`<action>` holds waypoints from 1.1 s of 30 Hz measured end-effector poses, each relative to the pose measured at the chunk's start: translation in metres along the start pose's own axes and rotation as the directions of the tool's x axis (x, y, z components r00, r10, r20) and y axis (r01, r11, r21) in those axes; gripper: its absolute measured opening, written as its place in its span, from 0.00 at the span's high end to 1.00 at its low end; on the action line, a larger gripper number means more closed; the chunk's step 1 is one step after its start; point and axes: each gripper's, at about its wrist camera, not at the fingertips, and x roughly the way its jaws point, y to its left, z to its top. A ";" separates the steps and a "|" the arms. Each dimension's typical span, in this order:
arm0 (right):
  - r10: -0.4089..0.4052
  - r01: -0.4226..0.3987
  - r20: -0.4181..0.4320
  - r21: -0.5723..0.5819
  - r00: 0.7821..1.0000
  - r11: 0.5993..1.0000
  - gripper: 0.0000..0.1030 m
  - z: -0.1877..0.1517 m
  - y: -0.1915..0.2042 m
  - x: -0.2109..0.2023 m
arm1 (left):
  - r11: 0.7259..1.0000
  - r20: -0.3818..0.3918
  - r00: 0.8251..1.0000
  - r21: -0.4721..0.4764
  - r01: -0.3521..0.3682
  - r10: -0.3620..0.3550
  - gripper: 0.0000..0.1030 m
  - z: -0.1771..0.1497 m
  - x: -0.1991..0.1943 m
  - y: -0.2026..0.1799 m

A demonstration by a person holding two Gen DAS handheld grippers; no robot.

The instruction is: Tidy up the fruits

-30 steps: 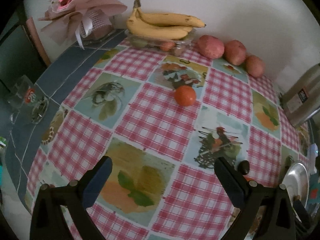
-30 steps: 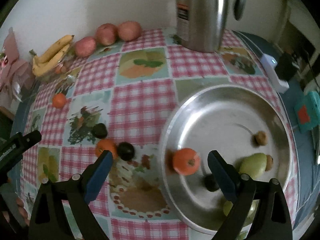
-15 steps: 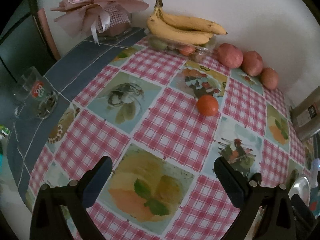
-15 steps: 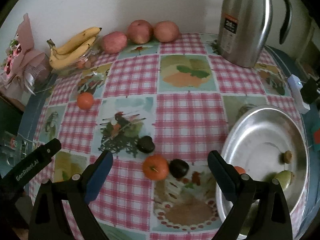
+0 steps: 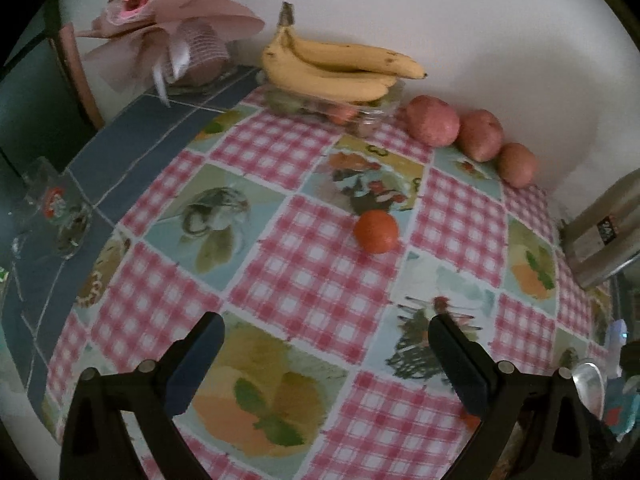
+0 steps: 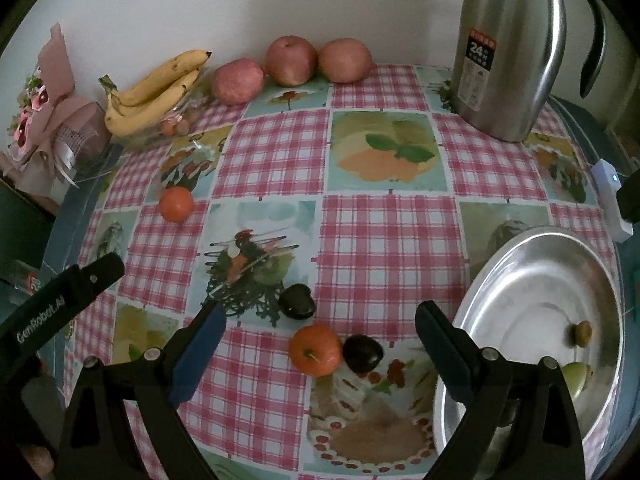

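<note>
Left wrist: left hand-held gripper (image 5: pixel 326 346) wide open, empty, over the tabletop (image 5: pixel 304 280); lone orange (image 5: pixel 376 231) ahead, mid-tabletop. Right wrist: right hand-held gripper (image 6: pixel 320 338) wide open, empty; second orange (image 6: pixel 315 349) touching dark plum (image 6: pixel 363 353) between its fingers, beside the metal bowl (image 6: pixel 520 276) at right edge.

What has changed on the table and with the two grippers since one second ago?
The right gripper has drawn back from the steel bowl, open and empty, and now faces an orange and a dark plum. The left gripper swung slightly, staying open. The fruits on the tablecloth have not moved.
</note>
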 end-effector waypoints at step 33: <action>-0.107 0.120 -0.069 0.234 0.992 0.965 0.07 -0.018 -0.102 -0.018 | 0.974 -0.309 0.932 0.064 0.220 -0.190 0.16 -0.055 0.045 -0.082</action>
